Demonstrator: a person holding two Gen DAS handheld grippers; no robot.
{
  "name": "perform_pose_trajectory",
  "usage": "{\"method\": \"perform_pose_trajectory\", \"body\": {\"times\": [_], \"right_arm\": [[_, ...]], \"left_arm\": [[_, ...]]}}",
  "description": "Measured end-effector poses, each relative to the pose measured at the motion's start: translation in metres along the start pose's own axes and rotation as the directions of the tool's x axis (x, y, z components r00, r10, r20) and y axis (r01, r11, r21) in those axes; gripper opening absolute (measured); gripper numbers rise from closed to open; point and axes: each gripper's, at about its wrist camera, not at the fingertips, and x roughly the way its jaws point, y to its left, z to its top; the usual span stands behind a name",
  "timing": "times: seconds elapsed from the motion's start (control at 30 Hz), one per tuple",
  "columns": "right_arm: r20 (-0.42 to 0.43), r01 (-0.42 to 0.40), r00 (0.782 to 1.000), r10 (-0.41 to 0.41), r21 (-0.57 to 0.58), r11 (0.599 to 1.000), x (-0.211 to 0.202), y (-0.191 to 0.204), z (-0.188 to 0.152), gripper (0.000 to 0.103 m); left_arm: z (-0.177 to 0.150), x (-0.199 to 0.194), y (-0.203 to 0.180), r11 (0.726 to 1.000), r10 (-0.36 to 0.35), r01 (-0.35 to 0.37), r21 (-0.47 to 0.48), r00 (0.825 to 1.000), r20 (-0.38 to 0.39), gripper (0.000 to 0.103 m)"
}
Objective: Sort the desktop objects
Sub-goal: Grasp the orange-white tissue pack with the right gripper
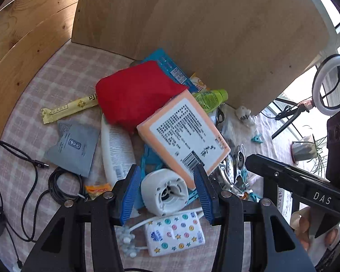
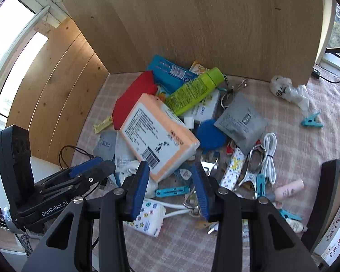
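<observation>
A pile of small items lies on the checked cloth [image 1: 63, 68]. An orange tissue pack [image 1: 183, 133] leans on a red pouch [image 1: 136, 93], beside a green tube [image 2: 192, 90], a blue pack [image 2: 170, 70] and a grey sachet [image 2: 240, 122]. My left gripper [image 1: 167, 174] is open, and a white round device [image 1: 164, 193] sits between its blue pads without touching them. A star-patterned tissue pack [image 1: 176, 233] lies just below. My right gripper [image 2: 170, 170] is open above a blue clothespin [image 2: 172, 191] and a metal clip [image 2: 192, 201], holding nothing.
A wooden board [image 1: 215, 34] stands behind the pile. Black cables [image 1: 34, 181] lie to the left. On the right are a white cable [image 2: 269, 156], metal clamps [image 2: 253, 163], a pink tube [image 2: 287, 189], a crumpled bag [image 2: 287, 88], a dark frame [image 2: 328, 192] and a ring light [image 1: 331, 83].
</observation>
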Motion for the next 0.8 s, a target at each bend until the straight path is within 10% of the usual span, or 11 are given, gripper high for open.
{"method": "perform_pose_trajectory", "body": {"times": [0.8], "right_arm": [[-0.082, -0.055, 0.995, 0.062, 0.088, 0.995, 0.047, -0.013, 0.024, 0.043]], "left_arm": [[0.005, 0.048, -0.019, 0.993, -0.112, 0.109, -0.052, 0.992, -0.053, 0.053]]}}
